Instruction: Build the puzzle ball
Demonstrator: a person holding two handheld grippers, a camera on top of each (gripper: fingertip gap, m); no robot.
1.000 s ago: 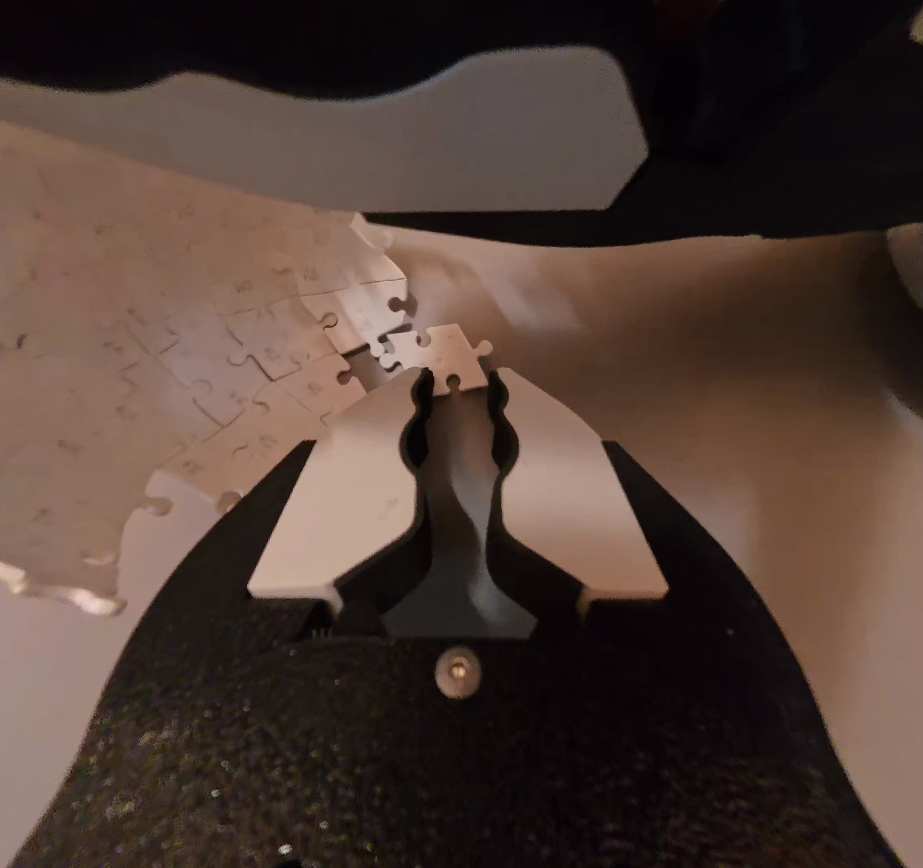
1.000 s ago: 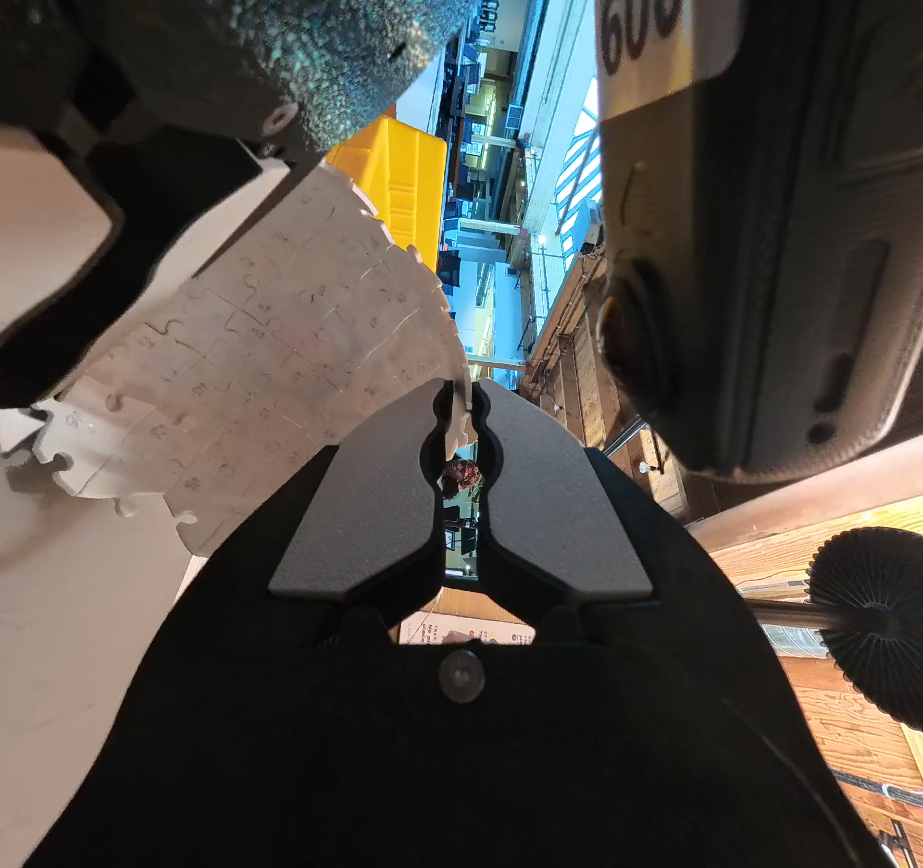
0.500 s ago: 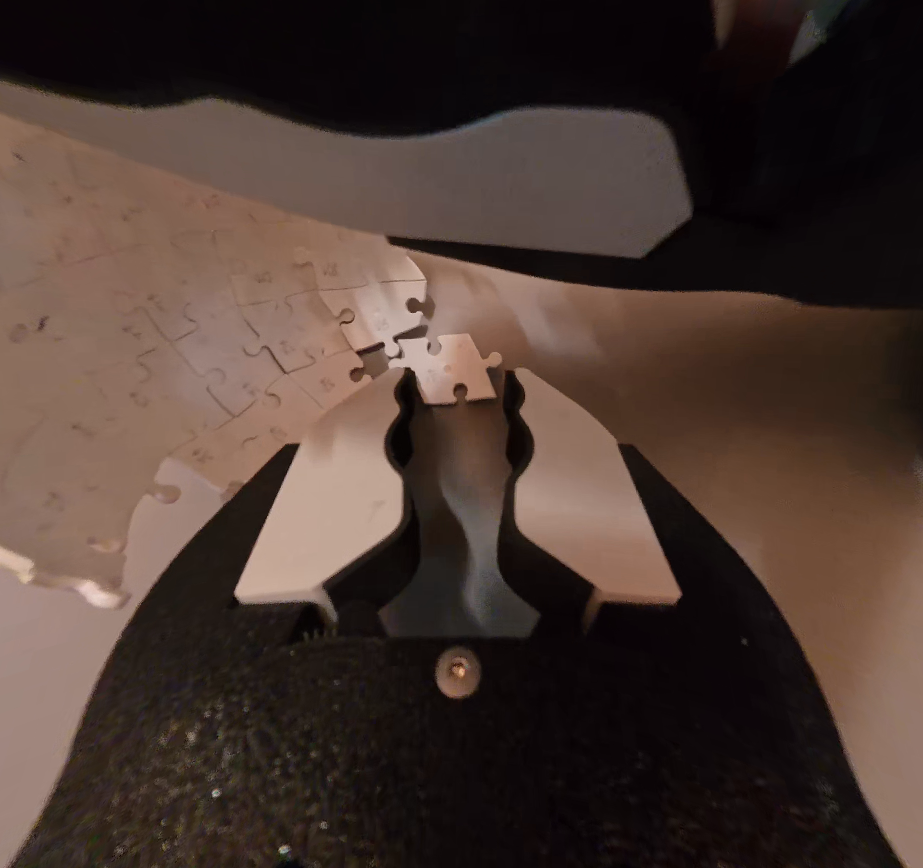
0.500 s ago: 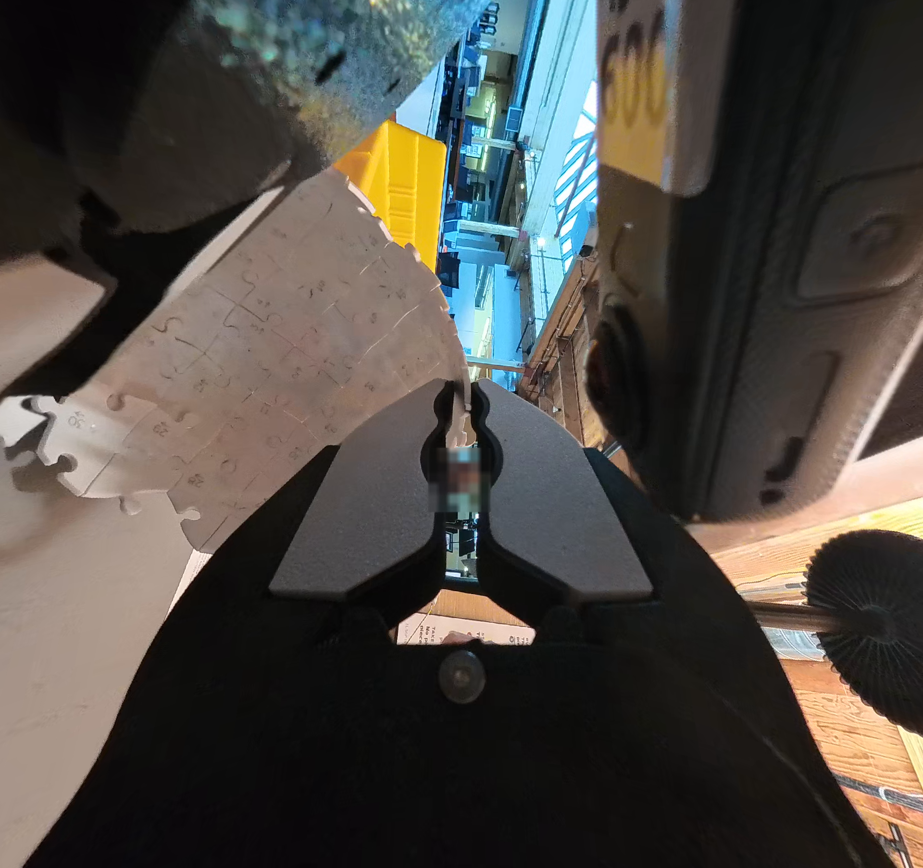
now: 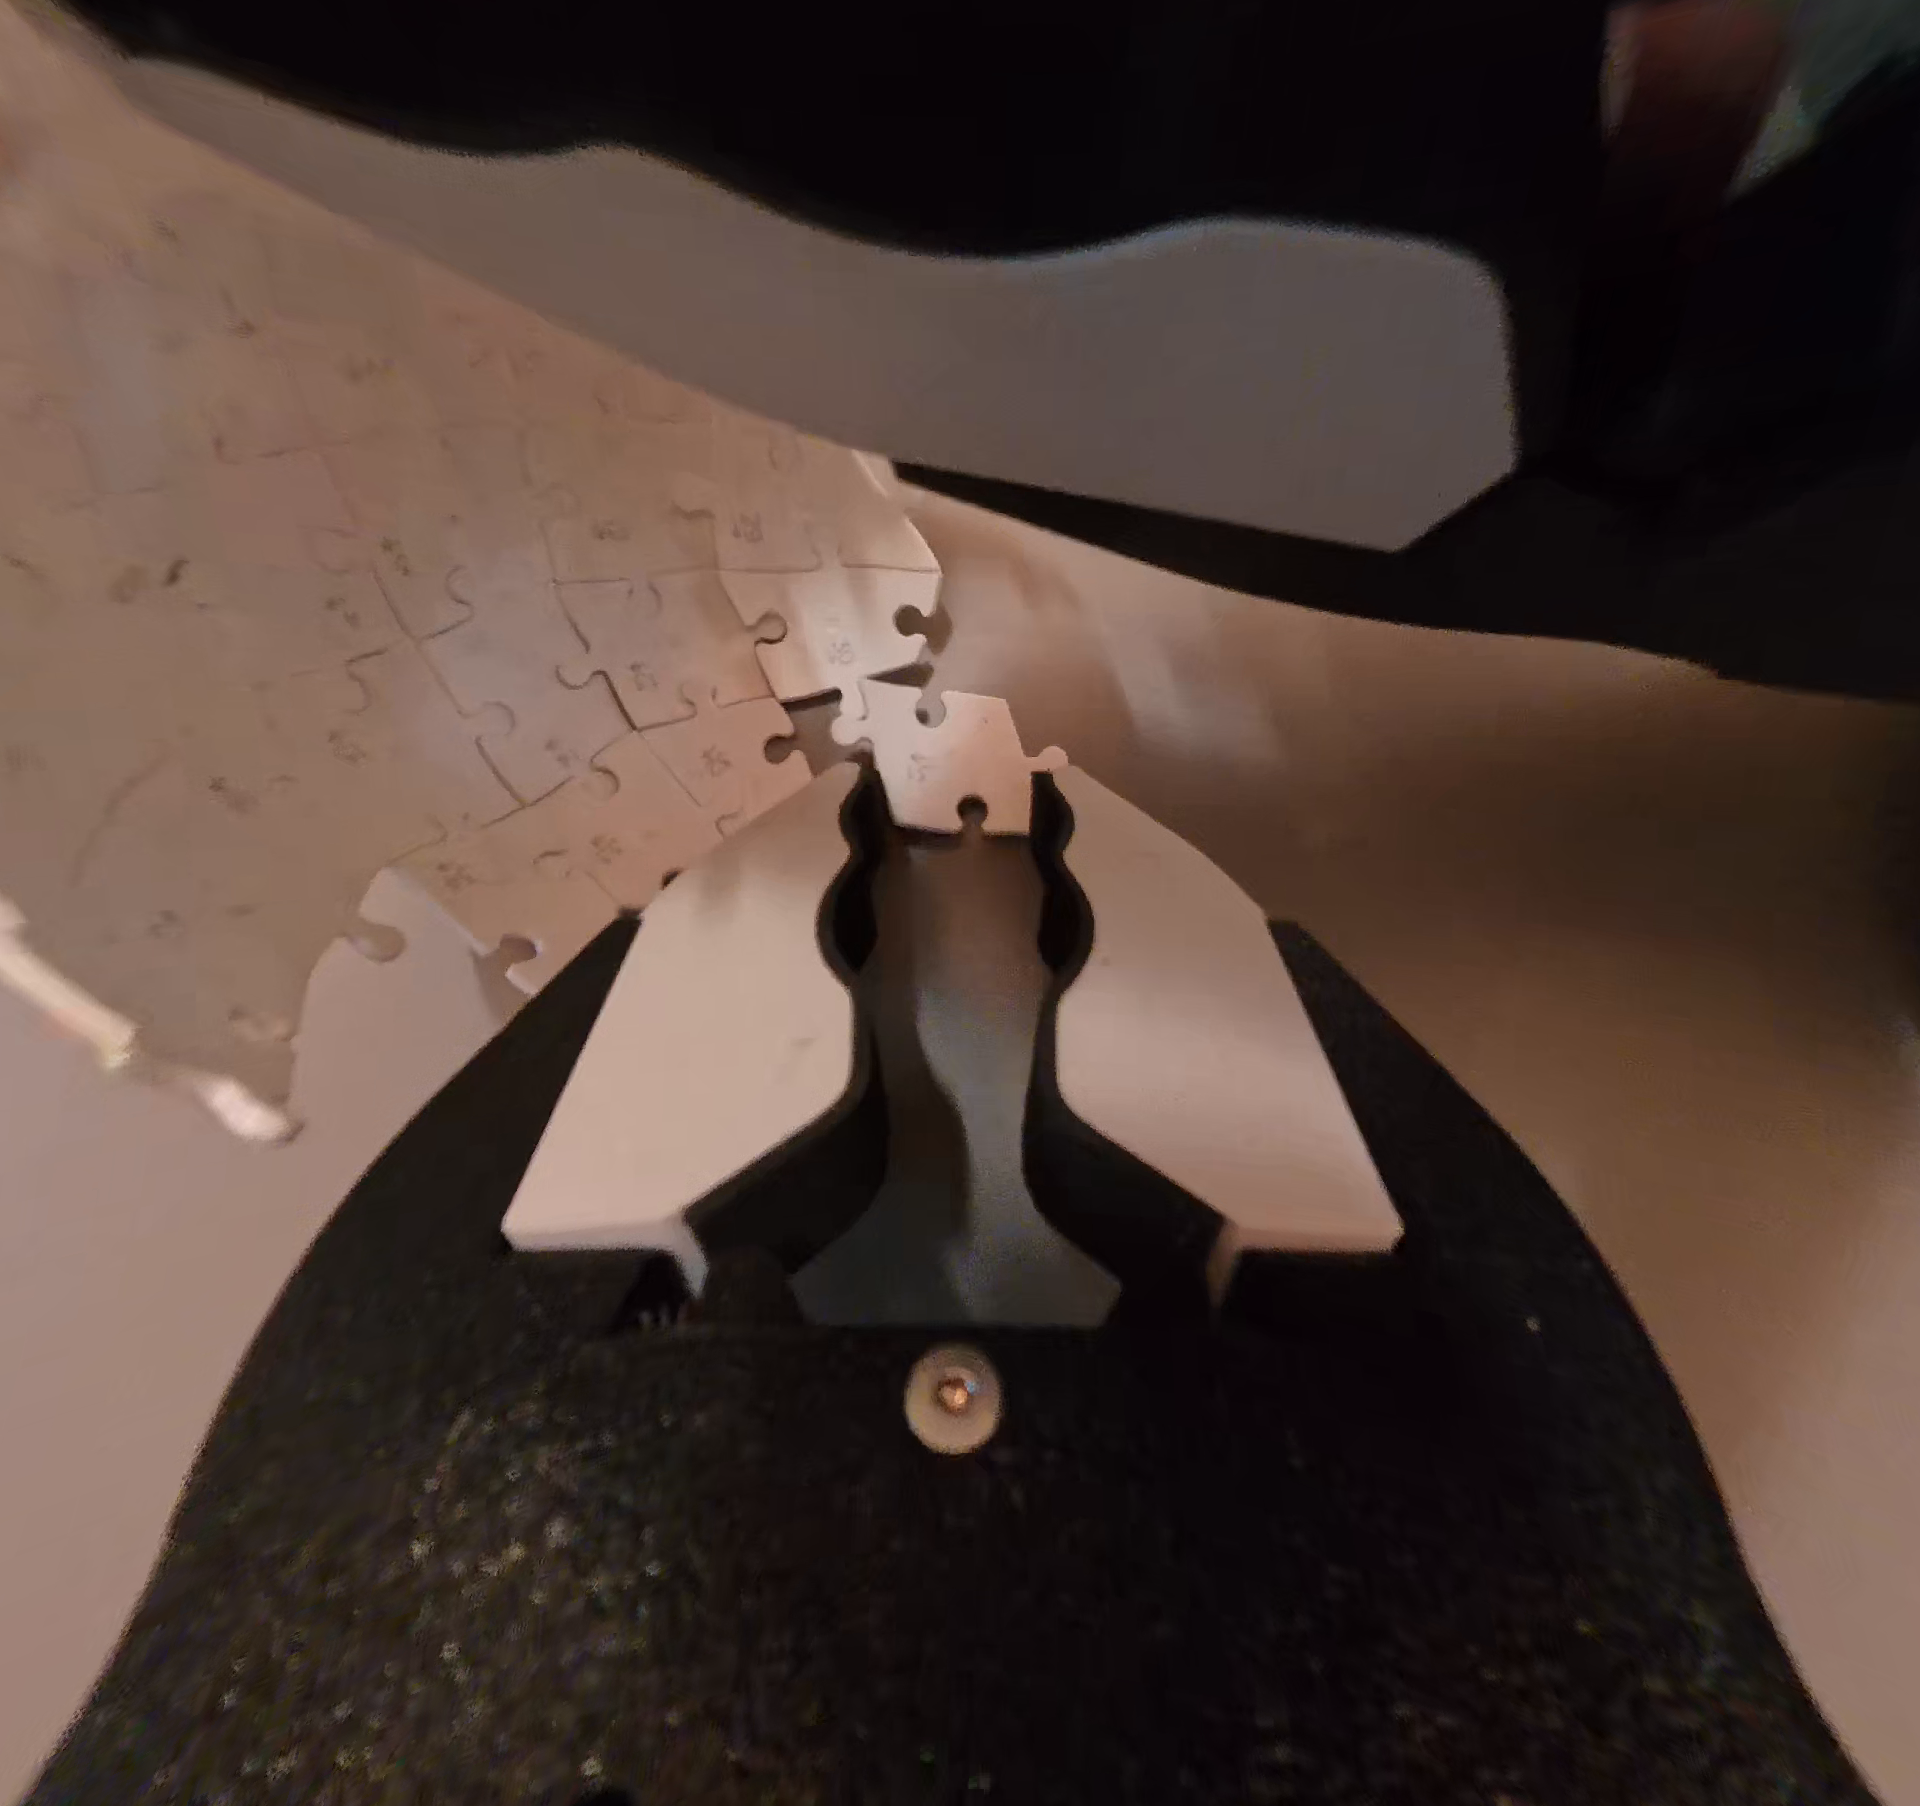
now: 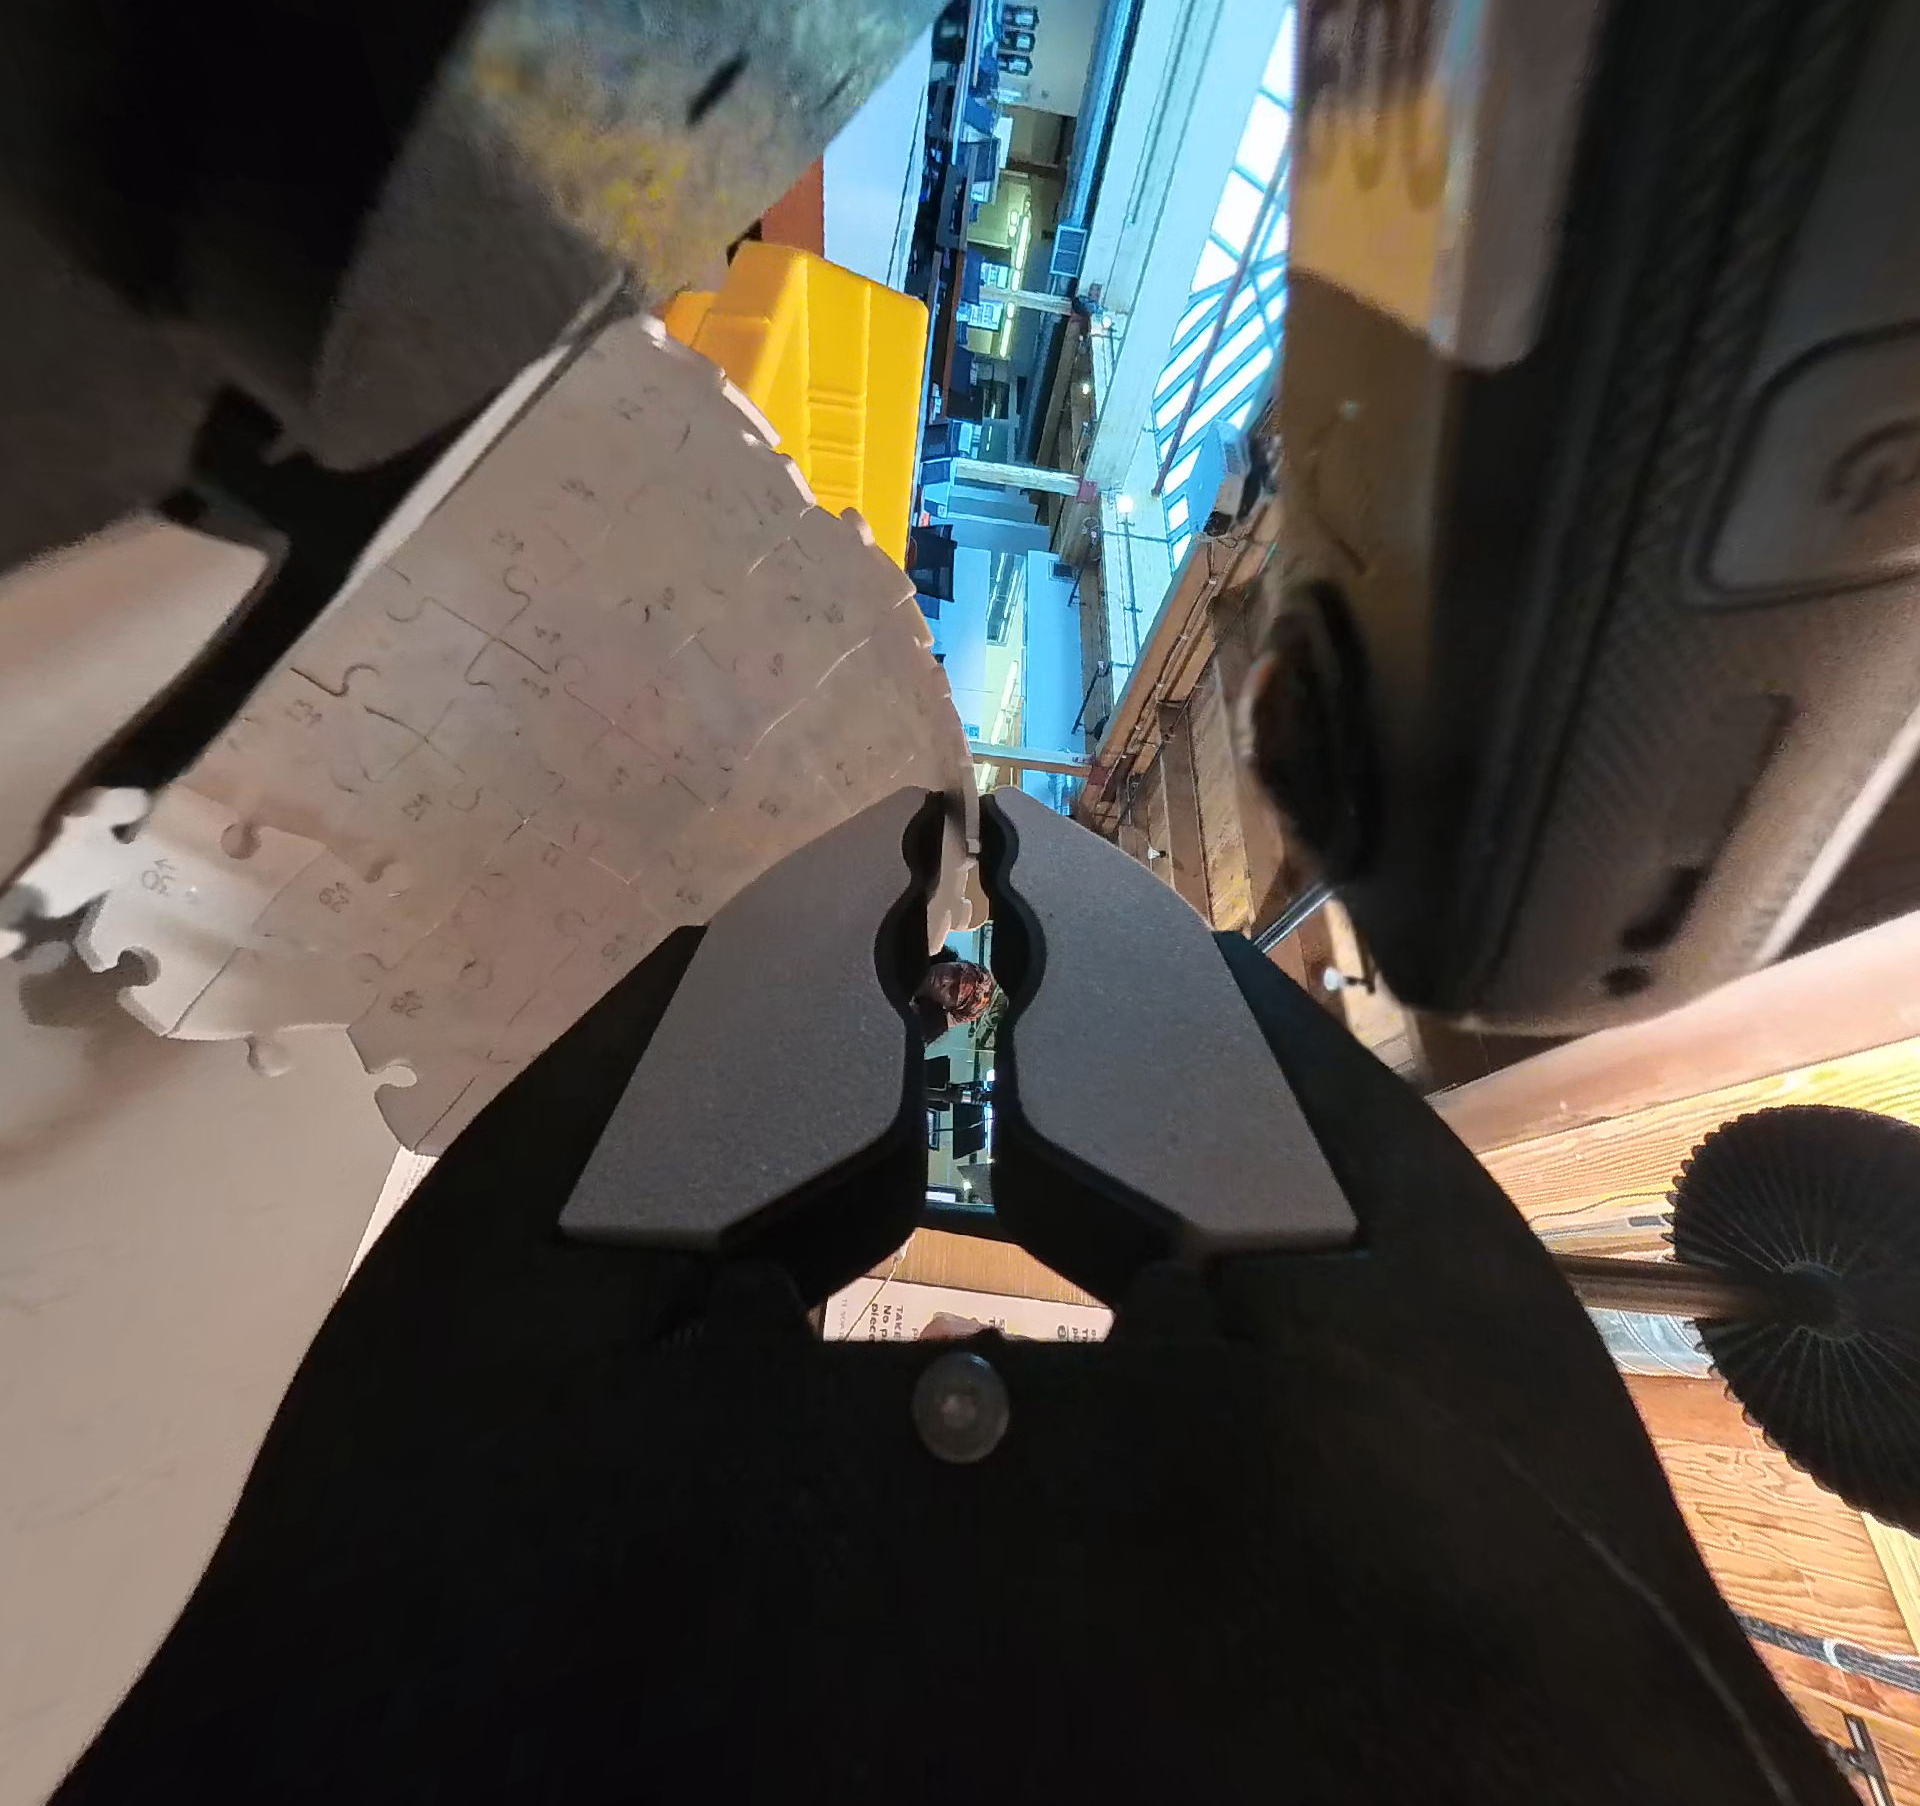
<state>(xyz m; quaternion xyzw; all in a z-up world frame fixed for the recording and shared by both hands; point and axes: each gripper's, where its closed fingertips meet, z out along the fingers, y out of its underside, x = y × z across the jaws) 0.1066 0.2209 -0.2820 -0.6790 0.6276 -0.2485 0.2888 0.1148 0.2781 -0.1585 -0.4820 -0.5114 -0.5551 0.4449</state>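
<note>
In the left wrist view we see, nearest the camera, the black speckled body of our left gripper (image 5: 951, 800) with its two white-faced fingers (image 5: 727, 1018) drawn in to a narrow gap and pinching a single small white jigsaw piece (image 5: 951, 764) at their tips. The piece lies nearly flat to the camera, its longer side running across the frame, one knob pointing right, a round notch in its near edge, and its left knob touching the edge of the larger assembly. That assembly, a curved pale shell of interlocked white puzzle pieces (image 5: 312, 676), spreads from the fingertips toward the left and upper left, its ragged knobbed rim hanging free at lower left over a plain beige tabletop (image 5: 1455, 925). Farther off, across the top of the view, the other gripper shows as a dark, blurred mass with a pale finger face. In the right wrist view our right gripper (image 6: 961, 826) has its matte black fingers (image 6: 769, 1039) almost closed, clamping the thin edge of the curved shell (image 6: 582, 748), which we see edge-on at the tips and which fans away to the left, its long sweep running from lower left up to the upper middle. Above left, the left gripper looms close and out of focus. Beyond the shell stands a yellow plastic bin (image 6: 831, 385), and at right a black camera body (image 6: 1621, 551) hangs near wooden planks (image 6: 1766, 1548).
</note>
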